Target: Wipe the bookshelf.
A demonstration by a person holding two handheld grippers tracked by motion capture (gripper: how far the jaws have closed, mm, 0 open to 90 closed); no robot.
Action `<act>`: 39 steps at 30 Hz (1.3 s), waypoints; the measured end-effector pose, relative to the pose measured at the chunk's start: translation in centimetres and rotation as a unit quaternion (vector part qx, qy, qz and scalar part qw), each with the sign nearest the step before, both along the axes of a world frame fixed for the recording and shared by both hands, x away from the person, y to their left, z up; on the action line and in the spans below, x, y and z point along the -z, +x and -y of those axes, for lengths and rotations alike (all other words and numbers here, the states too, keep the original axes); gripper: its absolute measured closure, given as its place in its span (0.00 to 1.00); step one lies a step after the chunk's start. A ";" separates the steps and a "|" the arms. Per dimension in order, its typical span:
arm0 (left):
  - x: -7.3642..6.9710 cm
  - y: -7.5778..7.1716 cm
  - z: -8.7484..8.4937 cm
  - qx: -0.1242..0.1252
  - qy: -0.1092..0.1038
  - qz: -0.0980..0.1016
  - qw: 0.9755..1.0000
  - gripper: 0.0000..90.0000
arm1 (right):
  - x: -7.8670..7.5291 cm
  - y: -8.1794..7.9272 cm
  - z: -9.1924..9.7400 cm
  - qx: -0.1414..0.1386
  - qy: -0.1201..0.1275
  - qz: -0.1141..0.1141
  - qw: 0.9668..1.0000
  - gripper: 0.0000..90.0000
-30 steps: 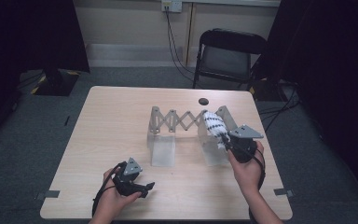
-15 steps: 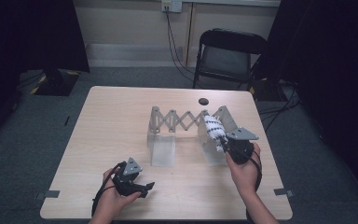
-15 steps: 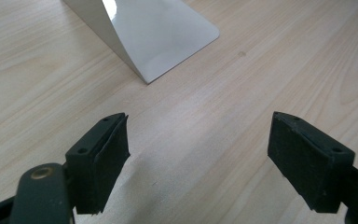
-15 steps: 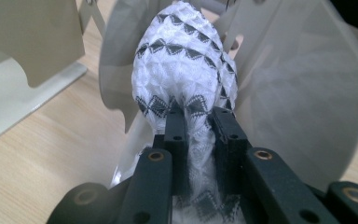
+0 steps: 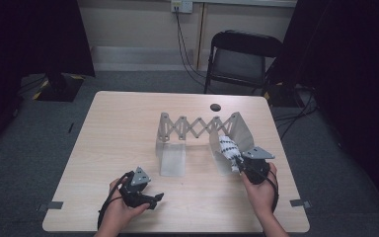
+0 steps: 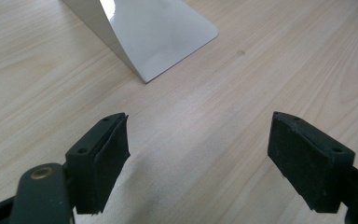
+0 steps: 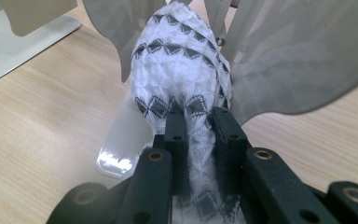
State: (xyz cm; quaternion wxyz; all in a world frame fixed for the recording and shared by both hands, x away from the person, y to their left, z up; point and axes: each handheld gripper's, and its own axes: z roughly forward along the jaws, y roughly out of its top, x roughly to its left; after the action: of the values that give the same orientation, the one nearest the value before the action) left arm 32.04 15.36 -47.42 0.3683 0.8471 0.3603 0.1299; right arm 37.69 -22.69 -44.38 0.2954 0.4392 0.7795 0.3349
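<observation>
A white sock with black zigzag bands (image 5: pixel 229 150) lies against the right end plate of a grey accordion rack (image 5: pixel 197 127) in the middle of the table. My right gripper (image 5: pixel 238 165) is shut on the sock's near end, just in front of that plate. In the right gripper view the sock (image 7: pixel 177 65) bulges between two grey plates (image 7: pixel 298 60), and the right gripper (image 7: pixel 196 116) pinches its bunched fabric. My left gripper (image 5: pixel 159 198) rests low over the table's near left part. In its own view the left gripper (image 6: pixel 198 154) stands open over bare wood.
A small black round disc (image 5: pixel 215 107) lies behind the rack. The rack's left foot plate (image 6: pixel 154 32) lies flat ahead of the left gripper. A folding chair (image 5: pixel 242 59) stands beyond the table's far edge. The table's right edge (image 5: pixel 288 168) is close to my right hand.
My right gripper has sunk toward the table and come slightly nearer, drawing the sock down along the right end plate. The left gripper has stayed where it was.
</observation>
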 end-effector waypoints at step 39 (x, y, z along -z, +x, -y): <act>0.1 0.0 0.1 -0.001 -0.001 -0.005 1.000 0.23 | 2.8 -2.9 1.4 -0.054 0.044 -0.040 0.997 0.58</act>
State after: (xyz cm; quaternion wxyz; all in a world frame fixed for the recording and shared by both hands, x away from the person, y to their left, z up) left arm 32.04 15.21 -47.48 0.3669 0.8473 0.3629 0.1255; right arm 34.80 -24.12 -47.16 0.2259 0.4226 0.7976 0.3665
